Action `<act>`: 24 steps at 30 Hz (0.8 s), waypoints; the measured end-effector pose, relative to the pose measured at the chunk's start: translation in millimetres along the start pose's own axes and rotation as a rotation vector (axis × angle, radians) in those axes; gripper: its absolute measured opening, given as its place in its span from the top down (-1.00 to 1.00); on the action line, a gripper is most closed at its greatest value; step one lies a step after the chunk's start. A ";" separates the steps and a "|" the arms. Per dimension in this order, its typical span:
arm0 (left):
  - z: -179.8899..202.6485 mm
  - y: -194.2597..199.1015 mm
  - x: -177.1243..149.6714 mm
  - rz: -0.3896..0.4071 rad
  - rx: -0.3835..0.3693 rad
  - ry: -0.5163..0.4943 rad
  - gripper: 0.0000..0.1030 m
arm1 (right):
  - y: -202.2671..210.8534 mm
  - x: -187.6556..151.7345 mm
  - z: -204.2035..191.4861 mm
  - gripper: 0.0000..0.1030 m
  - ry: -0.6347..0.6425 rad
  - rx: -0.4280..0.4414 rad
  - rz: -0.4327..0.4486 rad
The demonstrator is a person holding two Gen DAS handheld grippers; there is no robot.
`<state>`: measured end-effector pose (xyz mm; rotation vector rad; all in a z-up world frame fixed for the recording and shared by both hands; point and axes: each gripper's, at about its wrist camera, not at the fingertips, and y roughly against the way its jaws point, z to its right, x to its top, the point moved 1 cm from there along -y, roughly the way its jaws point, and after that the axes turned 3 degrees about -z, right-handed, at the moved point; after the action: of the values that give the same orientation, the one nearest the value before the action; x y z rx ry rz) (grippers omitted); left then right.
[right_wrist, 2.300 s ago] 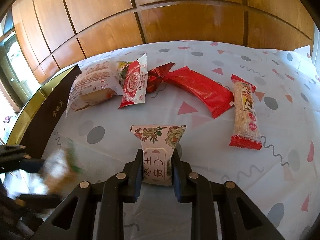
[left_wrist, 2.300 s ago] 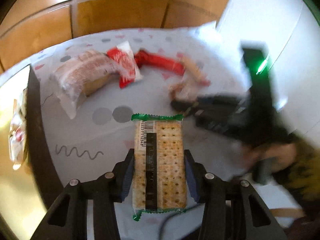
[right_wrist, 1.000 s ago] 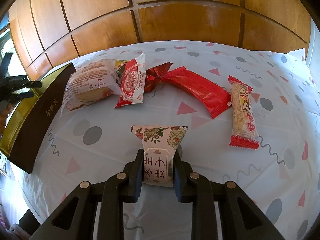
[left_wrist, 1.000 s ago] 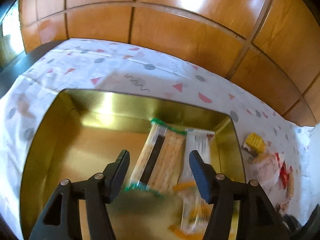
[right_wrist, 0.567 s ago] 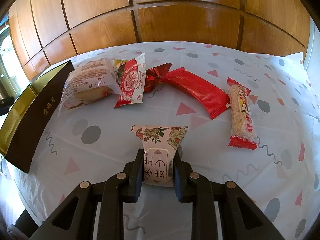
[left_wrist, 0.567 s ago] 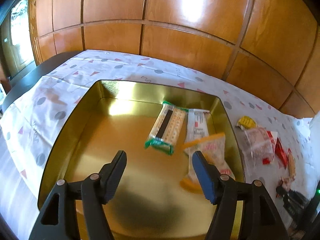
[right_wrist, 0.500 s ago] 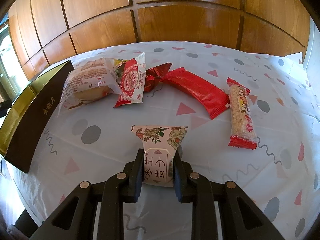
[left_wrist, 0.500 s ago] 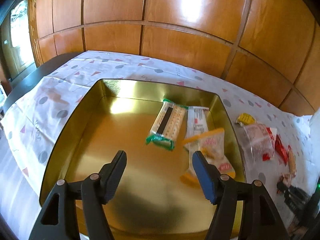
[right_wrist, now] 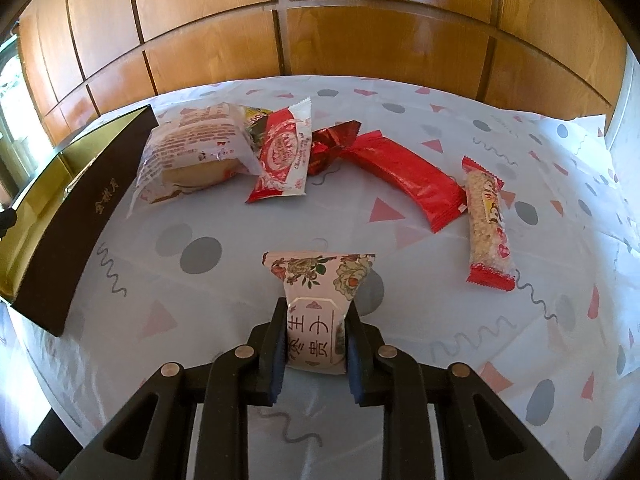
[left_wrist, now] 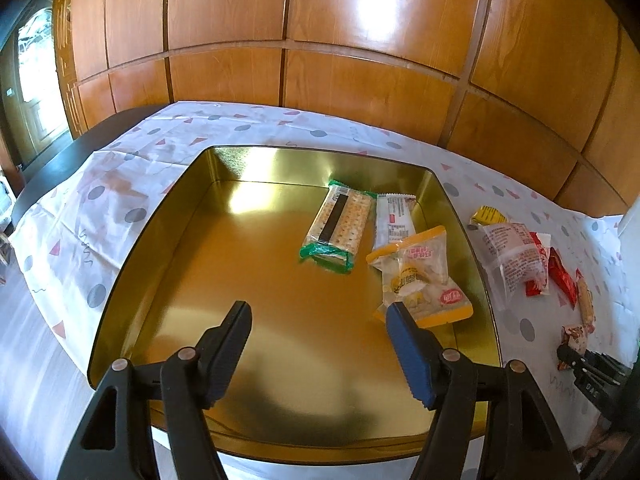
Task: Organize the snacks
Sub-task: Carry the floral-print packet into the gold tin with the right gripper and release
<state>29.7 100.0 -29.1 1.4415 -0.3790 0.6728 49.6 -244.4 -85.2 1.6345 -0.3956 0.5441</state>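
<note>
Snacks are lying in two groups: three in the gold tin (left_wrist: 168,240), the rest loose on the patterned cloth (right_wrist: 420,80). Over the tin's near part the left gripper (left_wrist: 318,320) is hanging with its jaws standing apart and nothing between them. The cracker pack (left_wrist: 338,226) is lying flat on the tin floor, well beyond the fingertips and a little right of the gap. Just right of it a white pack (left_wrist: 394,220) is lying along the tin's right wall, and a yellow pack (left_wrist: 420,276) is resting partly over that one's near end, close to the right fingertip but not touching it.

In the right wrist view, the right gripper (right_wrist: 316,320) is clamping a floral packet (right_wrist: 318,300): the pads are pressing on its lower half while its flowered top is fanning out beyond the fingertips, above the cloth. (The same gripper is showing dimly at the left view's right edge.)

Farther out on the cloth, a clear bun pack (right_wrist: 192,152) is sitting at the left, just beside the tin's dark outer wall, with a red-and-white pack (right_wrist: 284,156) leaning against it. To the right, a small red wrapper (right_wrist: 332,140), a long red bar (right_wrist: 404,176) and a rice bar (right_wrist: 488,220) are lying well apart from the jaws.
</note>
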 end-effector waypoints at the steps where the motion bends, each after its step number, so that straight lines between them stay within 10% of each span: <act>1: -0.5 0.8 -0.2 0.002 0.000 -0.001 -0.37 | 0.6 0.6 -1.3 0.55 -0.004 0.008 -0.002; 24: -23.7 3.6 -1.2 0.010 0.028 0.051 -0.37 | 57.4 34.3 -126.6 0.55 0.235 0.332 0.085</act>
<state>22.9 123.0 -29.8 1.4471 -0.3383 0.7239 31.2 -125.1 -8.2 1.8492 -0.2068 0.8934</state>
